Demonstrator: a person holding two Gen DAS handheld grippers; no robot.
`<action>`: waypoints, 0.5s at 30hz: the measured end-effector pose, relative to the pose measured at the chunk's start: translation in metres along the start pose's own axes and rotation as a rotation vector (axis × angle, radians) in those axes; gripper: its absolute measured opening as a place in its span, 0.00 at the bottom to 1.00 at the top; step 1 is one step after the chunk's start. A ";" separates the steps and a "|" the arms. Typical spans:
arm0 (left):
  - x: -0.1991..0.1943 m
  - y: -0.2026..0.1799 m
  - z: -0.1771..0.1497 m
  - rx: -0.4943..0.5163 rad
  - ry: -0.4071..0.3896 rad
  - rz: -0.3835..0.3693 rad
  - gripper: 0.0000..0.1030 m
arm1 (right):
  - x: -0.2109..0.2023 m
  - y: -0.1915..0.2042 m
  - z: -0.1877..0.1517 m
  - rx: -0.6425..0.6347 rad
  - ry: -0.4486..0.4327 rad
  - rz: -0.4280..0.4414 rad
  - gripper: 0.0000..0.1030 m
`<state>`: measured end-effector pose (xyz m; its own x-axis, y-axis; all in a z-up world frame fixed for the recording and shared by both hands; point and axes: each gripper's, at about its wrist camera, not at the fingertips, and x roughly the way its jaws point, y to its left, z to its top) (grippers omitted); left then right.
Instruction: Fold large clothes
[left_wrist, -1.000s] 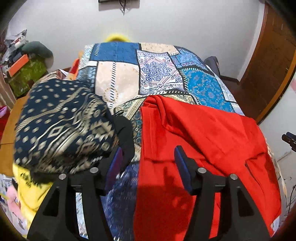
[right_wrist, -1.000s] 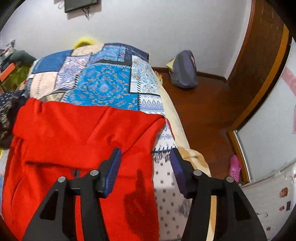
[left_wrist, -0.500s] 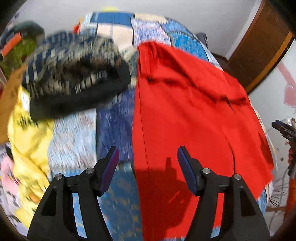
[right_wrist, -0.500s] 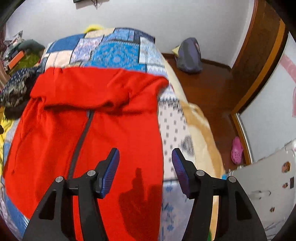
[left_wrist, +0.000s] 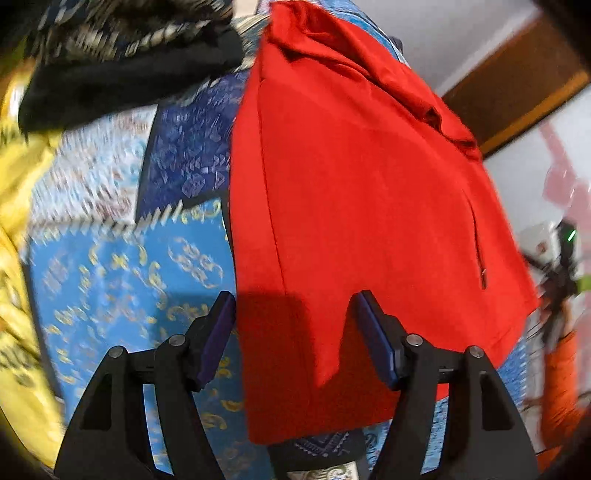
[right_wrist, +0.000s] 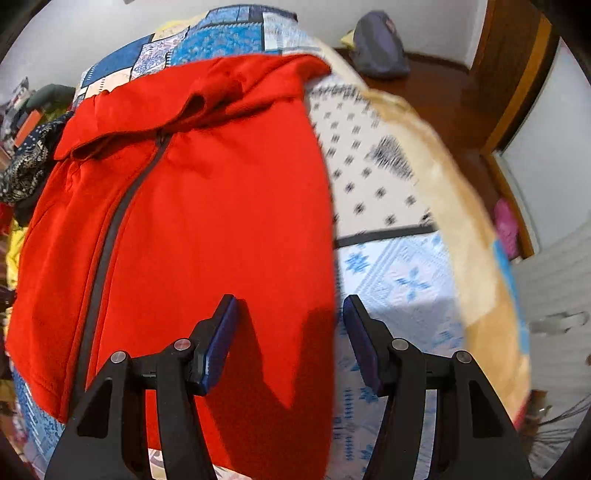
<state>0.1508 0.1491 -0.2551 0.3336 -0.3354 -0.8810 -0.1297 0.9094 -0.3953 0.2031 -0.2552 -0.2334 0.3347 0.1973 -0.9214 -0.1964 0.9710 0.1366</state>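
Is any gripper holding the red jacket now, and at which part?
No. The left gripper and right gripper stand open above the red jacket; nothing is held.

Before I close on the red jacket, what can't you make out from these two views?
- Red jacket near hem: left wrist view, hidden behind the left gripper fingers.
- Its sleeves: tucked or folded under, neither view shows.
- Bedspread pattern: right wrist view, motion blur.
- Dark patterned cloth: cut off at top edge.

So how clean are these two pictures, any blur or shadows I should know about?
Left wrist view: heavy motion blur on the bedspread and dark clothes at left; the red jacket is sharper, with the fingers' shadow on its near hem. Right wrist view: the jacket's zipper is fairly sharp, the bedspread at right is smeared, and finger shadows fall on the jacket. Both bend strongly at the edges.
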 end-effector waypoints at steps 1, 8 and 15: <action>-0.001 0.004 -0.001 -0.017 -0.001 -0.018 0.65 | 0.001 0.003 -0.001 -0.005 -0.011 0.014 0.54; -0.010 -0.008 0.000 0.022 -0.023 -0.110 0.05 | 0.004 0.027 0.001 -0.081 -0.019 0.055 0.12; -0.030 -0.031 0.032 0.047 -0.103 -0.155 0.03 | -0.027 0.032 0.031 -0.087 -0.129 0.108 0.09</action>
<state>0.1743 0.1385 -0.2077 0.4406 -0.4479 -0.7780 -0.0257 0.8600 -0.5097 0.2162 -0.2251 -0.1931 0.4216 0.3208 -0.8481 -0.3147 0.9289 0.1950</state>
